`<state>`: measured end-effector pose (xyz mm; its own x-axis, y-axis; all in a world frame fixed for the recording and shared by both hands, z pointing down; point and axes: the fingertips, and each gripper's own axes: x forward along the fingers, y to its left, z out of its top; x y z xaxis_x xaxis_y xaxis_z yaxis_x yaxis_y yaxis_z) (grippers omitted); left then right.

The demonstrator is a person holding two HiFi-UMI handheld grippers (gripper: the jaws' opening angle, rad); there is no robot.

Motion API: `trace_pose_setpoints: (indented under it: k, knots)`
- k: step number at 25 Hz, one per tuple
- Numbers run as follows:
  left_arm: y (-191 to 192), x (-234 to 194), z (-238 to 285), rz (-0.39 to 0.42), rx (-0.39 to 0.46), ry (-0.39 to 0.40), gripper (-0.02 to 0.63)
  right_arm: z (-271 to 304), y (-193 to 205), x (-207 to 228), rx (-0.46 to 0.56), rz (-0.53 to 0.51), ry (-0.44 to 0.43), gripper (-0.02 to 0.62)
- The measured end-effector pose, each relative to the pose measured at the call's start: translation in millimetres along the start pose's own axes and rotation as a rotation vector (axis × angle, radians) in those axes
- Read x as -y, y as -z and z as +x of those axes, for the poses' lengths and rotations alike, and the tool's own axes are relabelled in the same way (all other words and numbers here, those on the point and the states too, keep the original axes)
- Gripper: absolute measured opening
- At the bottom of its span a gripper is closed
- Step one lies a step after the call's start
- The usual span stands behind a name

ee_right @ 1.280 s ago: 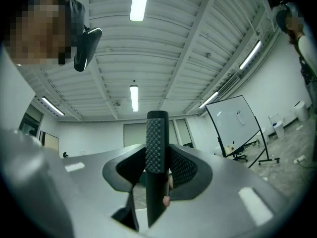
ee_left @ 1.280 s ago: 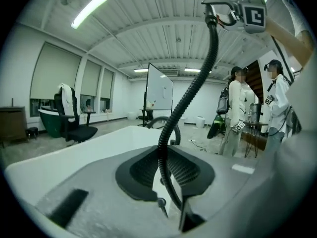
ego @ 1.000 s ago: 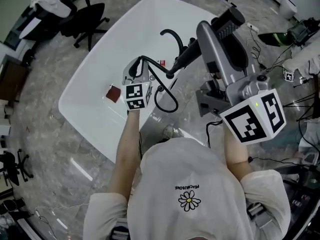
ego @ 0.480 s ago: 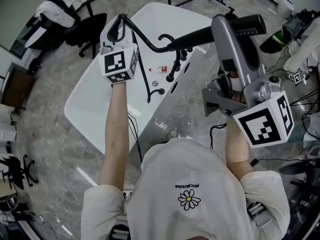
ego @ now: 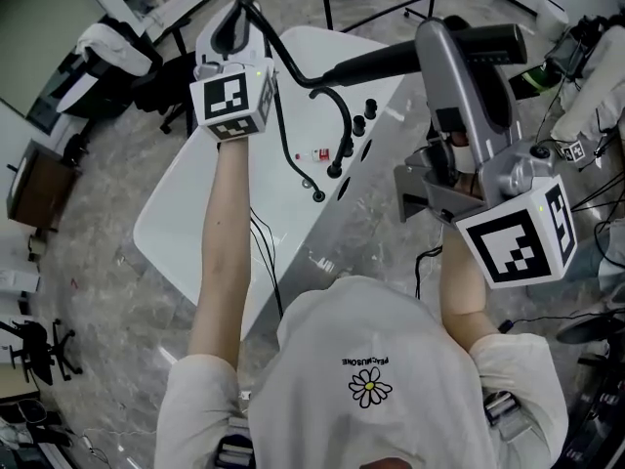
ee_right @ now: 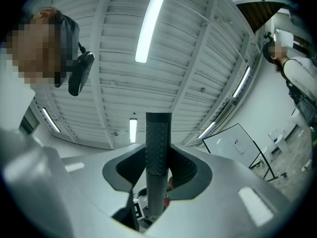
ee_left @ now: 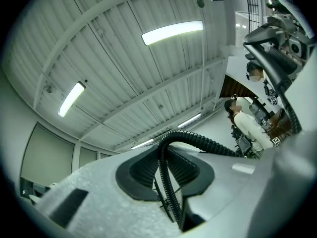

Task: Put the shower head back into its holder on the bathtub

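Black ribbed hose (ee_left: 198, 140) is what I'm carrying in the left gripper (ee_left: 166, 168). Its fingers pinch the corrugated line between grooved pads, and the hose arches up and over out of them. Over to the right gripper (ee_right: 157, 171): those fingers are clamped on the shower head (ee_right: 157, 133), whose handle is a dark, straight cylinder with a knurled, dimpled skin, standing square between the pads.

From the head view, both tools hang well above the bathtub (ego: 195, 218), a glossy white shell with rounded corners. The left gripper (ego: 234, 22) is up over the bathtub's basin side. The right gripper (ego: 441, 39) is above the bathtub's deck side. The shower head (ego: 391, 59) lies roughly level across the bathtub, its long axis running from one gripper toward the other. The hose (ego: 283, 57) sweeps on from it and then loops slack down to the deck.

The relation that matters, as I read it: the holder lies below the fingers, somewhere among the dark fittings (ego: 356, 125) on the bathtub's deck. I can't pick out which one it is from here. My right hand is nearer that row, so it should lead. The handle will need tipping from level toward upright. Smooth enamel, stiff hose: I'd expect the hose to tug back.
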<state>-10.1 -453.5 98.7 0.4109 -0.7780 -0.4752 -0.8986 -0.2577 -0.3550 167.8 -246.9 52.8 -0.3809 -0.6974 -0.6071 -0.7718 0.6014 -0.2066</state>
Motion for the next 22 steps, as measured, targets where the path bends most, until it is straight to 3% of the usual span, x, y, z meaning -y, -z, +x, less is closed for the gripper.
trace_pose_setpoints:
  k: [4, 11, 22]
  knots:
    - [-5, 12, 10, -0.036, 0.018, 0.019, 0.055, 1, -5, 1, 0.016, -0.027, 0.018, 0.14]
    - [28, 51, 5, -0.078, -0.029, 0.082, 0.055, 4, -2, 9, 0.006, -0.06, 0.058, 0.138]
    - [130, 77, -30, -0.154, -0.228, 0.105, 0.055, 13, 48, 29, -0.112, -0.029, 0.101, 0.138]
